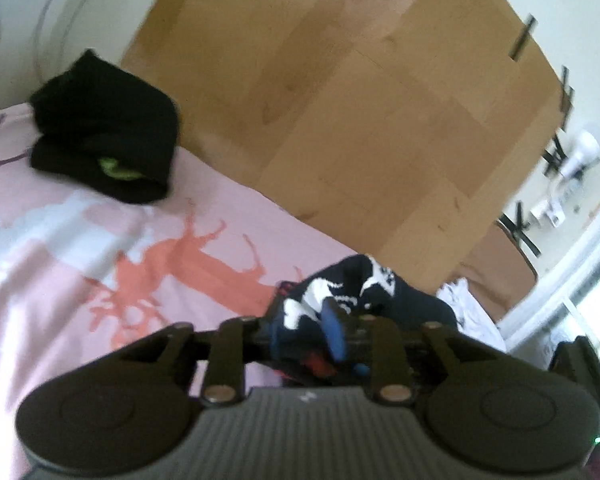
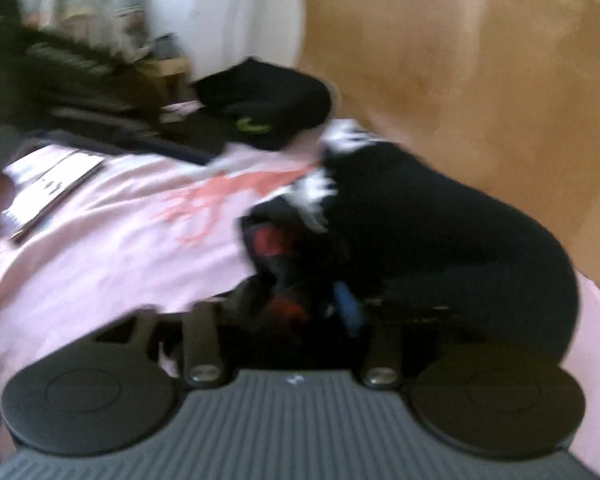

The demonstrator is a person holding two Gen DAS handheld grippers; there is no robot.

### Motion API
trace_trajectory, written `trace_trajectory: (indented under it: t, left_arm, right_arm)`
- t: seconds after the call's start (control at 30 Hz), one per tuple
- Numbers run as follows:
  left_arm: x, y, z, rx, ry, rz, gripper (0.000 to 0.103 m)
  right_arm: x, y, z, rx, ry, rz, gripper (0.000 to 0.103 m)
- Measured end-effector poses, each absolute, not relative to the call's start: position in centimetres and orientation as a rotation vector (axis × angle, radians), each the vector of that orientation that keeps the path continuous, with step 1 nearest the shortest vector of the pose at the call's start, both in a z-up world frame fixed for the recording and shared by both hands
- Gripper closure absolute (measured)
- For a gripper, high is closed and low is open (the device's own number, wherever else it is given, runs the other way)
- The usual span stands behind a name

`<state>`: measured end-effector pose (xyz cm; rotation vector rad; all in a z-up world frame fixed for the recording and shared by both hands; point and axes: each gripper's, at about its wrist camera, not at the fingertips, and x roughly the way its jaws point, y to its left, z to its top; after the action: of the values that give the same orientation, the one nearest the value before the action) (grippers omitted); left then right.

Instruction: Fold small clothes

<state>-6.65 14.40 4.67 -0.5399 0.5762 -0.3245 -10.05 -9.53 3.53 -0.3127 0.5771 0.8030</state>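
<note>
Bed: pink sheet (image 1: 80, 248) with coral print, wood floor (image 1: 360, 100) beyond.
Folded pile: black clothes (image 1: 104, 132), well ahead and left of the fingers.
Left gripper (image 1: 312, 336): fingers nipped on the black-and-white garment (image 1: 340, 292).
Right gripper (image 2: 300, 316): same garment (image 2: 420, 220) bunched between its fingers; grip too blurred to tell.

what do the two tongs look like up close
Both look alike. The left tongs have a grey ribbed body, two round black discs at the sides, black linkage arms with silver pivot bolts, a small white mark on the body, and a blue finger pad. The right tongs match, though blurred. No cables or sleeves show.
</note>
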Motion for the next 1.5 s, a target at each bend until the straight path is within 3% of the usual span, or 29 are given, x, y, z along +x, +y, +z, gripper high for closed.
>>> trace_trajectory:
  t: [0.23, 0.3, 0.4, 0.47, 0.53, 0.57, 0.63, 0.87, 0.93, 0.97, 1.03, 1.07, 1.1, 1.2, 1.5]
  left_arm:
    - [-6.7, 10.2, 6.1, -0.482, 0.545, -0.467, 0.079]
    - [-7.2, 9.0, 6.4, -0.443, 0.535, -0.484, 0.079]
    - [-7.8, 7.1, 6.2, -0.356, 0.557, -0.467, 0.077]
    - [-8.4, 5.8, 5.4, -0.269, 0.585, -0.412, 0.075]
    - [-8.5, 4.9, 3.6, -0.195, 0.642, -0.343, 0.078]
    - [-8.3, 4.7, 2.5, -0.184, 0.697, -0.328, 0.094]
    - [-8.6, 4.7, 1.0, -0.196, 0.740, -0.315, 0.095]
    - [-10.2, 5.5, 1.5, -0.198, 0.731, -0.292, 0.094]
    - [-10.6, 5.8, 2.3, -0.202, 0.737, -0.322, 0.091]
    - [-10.7, 6.1, 2.9, -0.207, 0.729, -0.339, 0.091]
    - [-11.1, 7.1, 4.8, -0.207, 0.673, -0.335, 0.074]
    - [-11.1, 7.5, 5.5, -0.203, 0.646, -0.315, 0.046]
    - [-11.1, 7.9, 6.4, -0.200, 0.608, -0.295, 0.029]
    - [-9.6, 8.2, 7.6, -0.196, 0.582, -0.304, 0.000]
    - [-3.1, 8.9, 1.2, -0.422, 0.899, -0.403, 0.000]
  right_arm:
    - [-12.5, -18.0, 8.9, -0.103, 0.498, 0.822, 0.054]
    - [-11.3, -20.1, 10.3, -0.032, 0.477, 0.767, 0.073]
    - [-8.2, -20.5, 10.5, -0.018, 0.488, 0.707, 0.084]
    - [-5.9, -19.2, 9.7, -0.018, 0.534, 0.746, 0.086]
    - [-3.7, -16.6, 8.5, -0.071, 0.582, 0.754, 0.086]
    - [-2.4, -15.3, 7.5, -0.086, 0.638, 0.748, 0.088]
    - [0.5, -12.8, 5.0, -0.132, 0.725, 0.753, 0.090]
    - [-2.0, -11.3, 5.2, -0.259, 0.598, 0.725, 0.088]
    - [-2.2, -13.0, 5.9, -0.210, 0.570, 0.734, 0.086]
    - [-2.6, -14.0, 6.4, -0.162, 0.555, 0.739, 0.078]
    - [-3.4, -16.2, 7.4, -0.051, 0.509, 0.746, 0.059]
    - [-4.2, -17.7, 7.9, -0.004, 0.490, 0.737, 0.052]
    - [-4.9, -19.1, 8.1, 0.037, 0.477, 0.724, 0.051]
    - [-6.0, -23.0, 7.3, 0.175, 0.506, 0.674, 0.044]
    - [-6.1, -25.6, 0.4, 0.444, 0.692, 0.666, 0.031]
